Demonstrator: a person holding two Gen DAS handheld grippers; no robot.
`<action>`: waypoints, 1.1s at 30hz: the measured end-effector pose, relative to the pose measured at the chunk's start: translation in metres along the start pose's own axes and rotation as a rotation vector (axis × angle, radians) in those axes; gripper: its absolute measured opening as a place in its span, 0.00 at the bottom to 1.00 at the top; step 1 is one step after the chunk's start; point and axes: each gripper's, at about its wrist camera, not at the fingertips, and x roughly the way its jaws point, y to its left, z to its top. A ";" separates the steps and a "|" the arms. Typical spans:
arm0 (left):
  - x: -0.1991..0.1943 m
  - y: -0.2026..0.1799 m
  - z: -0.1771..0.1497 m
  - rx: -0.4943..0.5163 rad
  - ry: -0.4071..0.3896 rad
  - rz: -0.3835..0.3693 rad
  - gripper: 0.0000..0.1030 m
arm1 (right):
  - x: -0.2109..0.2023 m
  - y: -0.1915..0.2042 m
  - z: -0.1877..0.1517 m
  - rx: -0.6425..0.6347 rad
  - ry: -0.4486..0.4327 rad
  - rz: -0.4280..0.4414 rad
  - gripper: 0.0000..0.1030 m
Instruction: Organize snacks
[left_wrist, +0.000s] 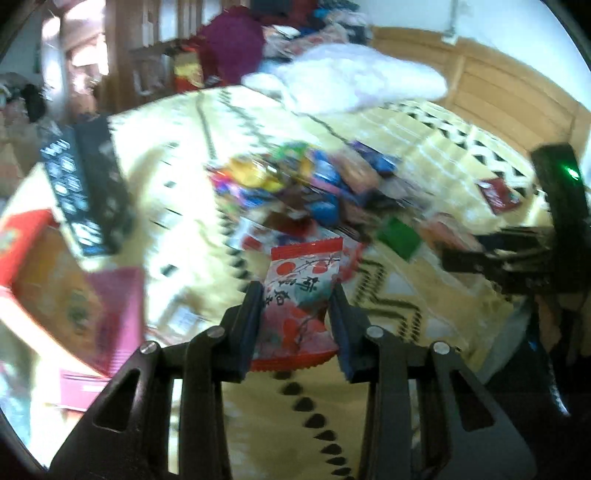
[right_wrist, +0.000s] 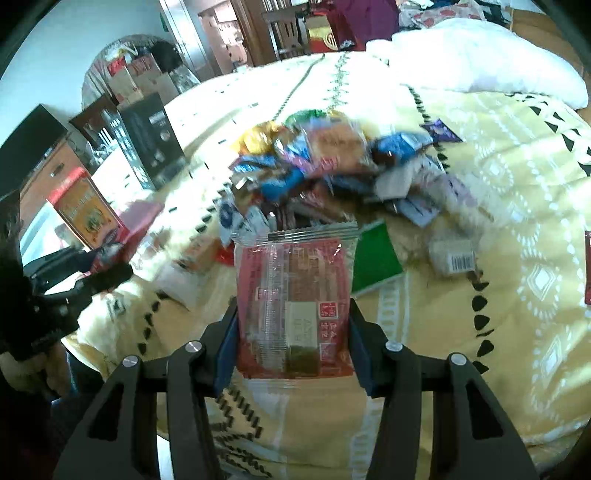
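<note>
A red-and-white packet (left_wrist: 299, 302) is clamped between the jaws of the left hand-held gripper (left_wrist: 295, 314), and a red packet (right_wrist: 293, 302) with a clear window is clamped in the right hand-held gripper (right_wrist: 293, 332). Each packet is held by its side edges and stands upright between the fingers, probably so that it can be carried clear of the rest and sorted. The snack pile (right_wrist: 332, 173) lies ahead of both grippers on the yellow bedspread (right_wrist: 498, 277), and a green packet (right_wrist: 375, 258) lies just beyond the right one. Boxes (right_wrist: 147, 144) are stood to the left of the grippers, likely as destinations. Both grippers are pitched steeply downward above the bed, the left view being blurred.
</note>
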 end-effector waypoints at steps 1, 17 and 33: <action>-0.004 0.004 0.003 -0.006 -0.013 0.021 0.35 | -0.003 0.003 0.001 -0.002 -0.010 -0.002 0.53; -0.079 0.042 0.021 -0.087 -0.172 0.142 0.35 | -0.053 0.063 0.058 -0.104 -0.160 0.035 0.53; -0.208 0.258 -0.025 -0.460 -0.242 0.630 0.35 | -0.029 0.316 0.170 -0.406 -0.231 0.382 0.53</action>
